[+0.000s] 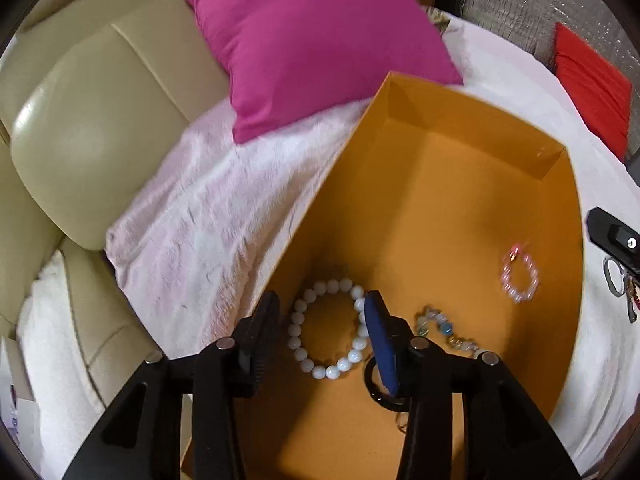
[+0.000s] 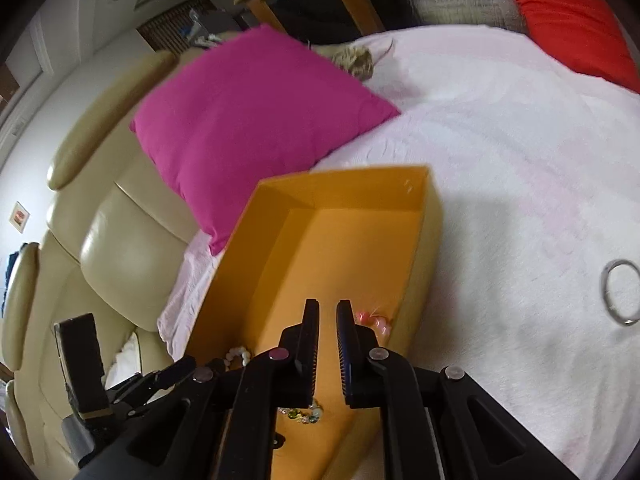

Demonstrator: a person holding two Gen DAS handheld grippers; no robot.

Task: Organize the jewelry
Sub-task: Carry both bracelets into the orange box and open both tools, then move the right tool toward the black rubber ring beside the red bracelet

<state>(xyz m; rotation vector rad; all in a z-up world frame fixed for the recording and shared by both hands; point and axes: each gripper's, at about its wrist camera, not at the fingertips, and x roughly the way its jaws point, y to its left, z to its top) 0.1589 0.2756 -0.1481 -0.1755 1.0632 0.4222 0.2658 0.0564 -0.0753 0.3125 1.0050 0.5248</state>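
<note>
White round-bead bracelet [image 1: 329, 334] lying flat in open orange cardboard box [image 1: 460, 184], left gripper [image 1: 322, 316] fingers wide apart, empty, right gripper [image 2: 327, 312] fingers narrowly apart, empty, pale pink bedspread [image 2: 500, 160], magenta cushion [image 1: 304, 36]

Both grippers, left [image 1: 322, 320] and right [image 2: 328, 332], show matte black angular frames, round silver pivot screws, and ribbed fingers [image 1: 382, 340] faced blue.

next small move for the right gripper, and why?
Probably swing the right gripper right toward the silver ring: its fingers hold nothing, and the ring lies alone on the white blanket, outside the orange box, where the bracelets already sit.
</note>
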